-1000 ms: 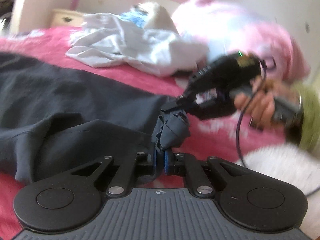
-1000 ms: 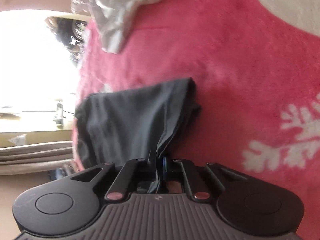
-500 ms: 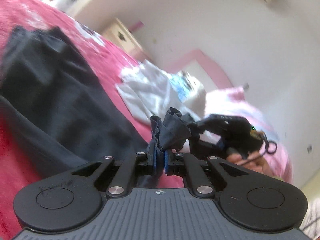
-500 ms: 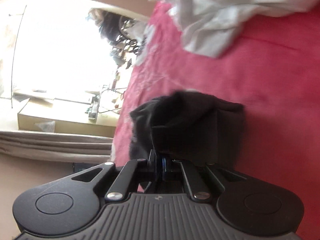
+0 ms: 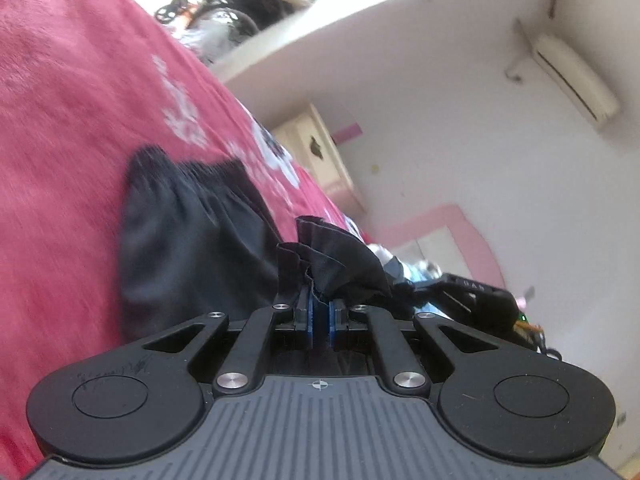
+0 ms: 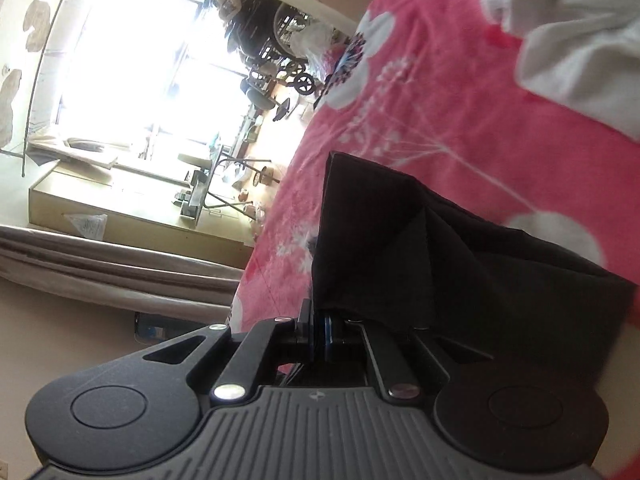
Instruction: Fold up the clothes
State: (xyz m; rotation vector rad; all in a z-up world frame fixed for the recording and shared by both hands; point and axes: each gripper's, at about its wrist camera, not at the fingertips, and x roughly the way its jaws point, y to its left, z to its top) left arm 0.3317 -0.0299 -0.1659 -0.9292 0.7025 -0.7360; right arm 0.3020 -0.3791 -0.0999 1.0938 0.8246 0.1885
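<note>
A black garment point(image 5: 188, 240) lies on the pink bed cover point(image 5: 60, 140). My left gripper point(image 5: 320, 306) is shut on a bunched edge of it, which sticks up between the blue pads. My right gripper point(image 6: 318, 330) is shut on another edge of the same black garment point(image 6: 440, 264), which drapes over its right finger and hangs lifted off the bed cover point(image 6: 420, 92). The right gripper point(image 5: 472, 292) also shows in the left wrist view, just right of the bunched cloth.
A white garment point(image 6: 572, 40) lies crumpled on the bed beyond the black one. A cream nightstand point(image 5: 316, 152) and a pink-framed headboard point(image 5: 460, 224) stand by the wall. The bed's edge and a bright window with clutter point(image 6: 160, 80) are to the left of the right gripper.
Both grippers have risen and tilted, carrying the held edges of the black garment up and over toward its far end. Both stayed shut on the cloth.
</note>
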